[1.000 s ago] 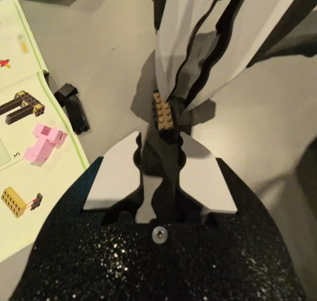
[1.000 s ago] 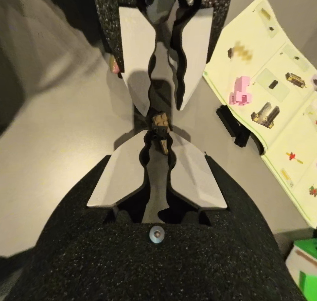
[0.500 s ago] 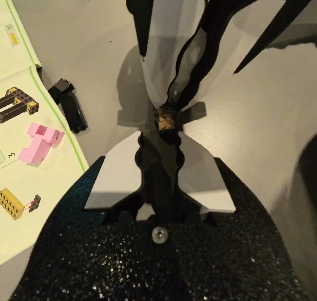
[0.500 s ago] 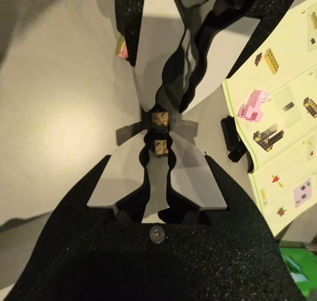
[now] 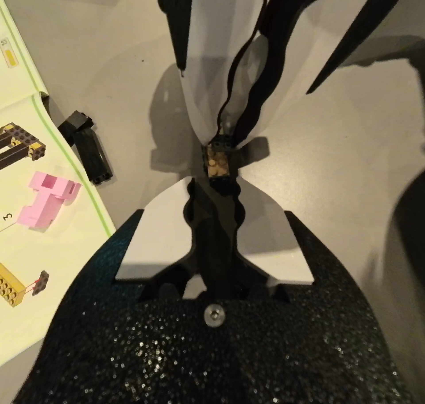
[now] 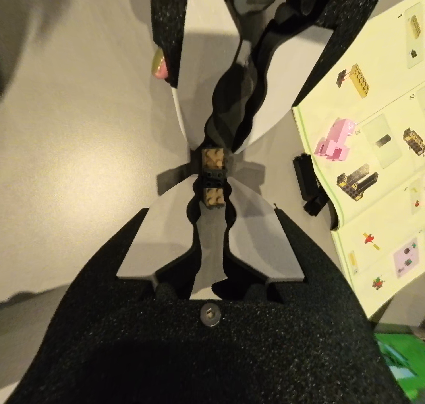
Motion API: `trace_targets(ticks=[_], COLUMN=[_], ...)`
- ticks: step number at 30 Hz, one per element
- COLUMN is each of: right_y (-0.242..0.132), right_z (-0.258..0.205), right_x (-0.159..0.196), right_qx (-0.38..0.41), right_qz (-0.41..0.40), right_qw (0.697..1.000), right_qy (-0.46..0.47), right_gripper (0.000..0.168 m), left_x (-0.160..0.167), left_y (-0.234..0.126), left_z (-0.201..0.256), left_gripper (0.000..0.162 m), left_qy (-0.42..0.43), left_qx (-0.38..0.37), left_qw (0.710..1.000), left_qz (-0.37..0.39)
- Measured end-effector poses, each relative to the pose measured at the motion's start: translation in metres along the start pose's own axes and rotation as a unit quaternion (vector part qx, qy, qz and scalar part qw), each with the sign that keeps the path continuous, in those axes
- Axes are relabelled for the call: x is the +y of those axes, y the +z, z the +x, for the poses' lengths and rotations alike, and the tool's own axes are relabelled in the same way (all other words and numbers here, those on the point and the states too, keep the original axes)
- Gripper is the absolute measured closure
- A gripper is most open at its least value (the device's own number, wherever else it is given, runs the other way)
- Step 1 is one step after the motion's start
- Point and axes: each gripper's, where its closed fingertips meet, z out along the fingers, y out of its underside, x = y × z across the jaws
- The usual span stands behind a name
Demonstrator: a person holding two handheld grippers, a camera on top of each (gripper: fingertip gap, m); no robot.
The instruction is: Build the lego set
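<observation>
A tan brick (image 6: pixel 212 159) with a small black plate (image 6: pixel 215 177) across its middle is held in the air between both grippers, which meet tip to tip. My right gripper (image 6: pixel 211 186) is shut on the near end of this assembly. My left gripper (image 5: pixel 215 181) is shut on the other end, where the tan brick (image 5: pixel 217 165) shows studs up with black pieces under it. In the left wrist view the right gripper (image 5: pixel 220 139) comes down from the top. In the right wrist view the left gripper (image 6: pixel 211 150) does the same.
A loose long black brick (image 5: pixel 92 155) lies on the grey table beside the open instruction booklet (image 5: pixel 34 185); both also show in the right wrist view, brick (image 6: pixel 305 181) and booklet (image 6: pixel 368 162). A green box (image 6: pixel 402 358) is at the lower right. A fingertip (image 6: pixel 159 68) rests on the left gripper. Left and right tips are no more than a few centimetres apart.
The tan brick was tilted between the tips; it now lies straight and in line with both grippers. The two grippers have closed in end to end on it.
</observation>
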Motion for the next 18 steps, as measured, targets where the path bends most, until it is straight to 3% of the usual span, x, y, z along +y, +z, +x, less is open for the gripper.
trace_targets(ticks=[18], right_y=[-0.012], right_z=[0.0], right_x=[0.002], right_qx=[0.026], right_qz=[-0.012], right_qw=[1.0], right_qy=[-0.006], right_gripper=[0.152], left_x=[-0.001], left_y=[0.001], left_z=[0.001], left_gripper=[0.135], left_qy=[0.001], left_qx=[0.005], left_qw=[1.0], left_qz=[0.0])
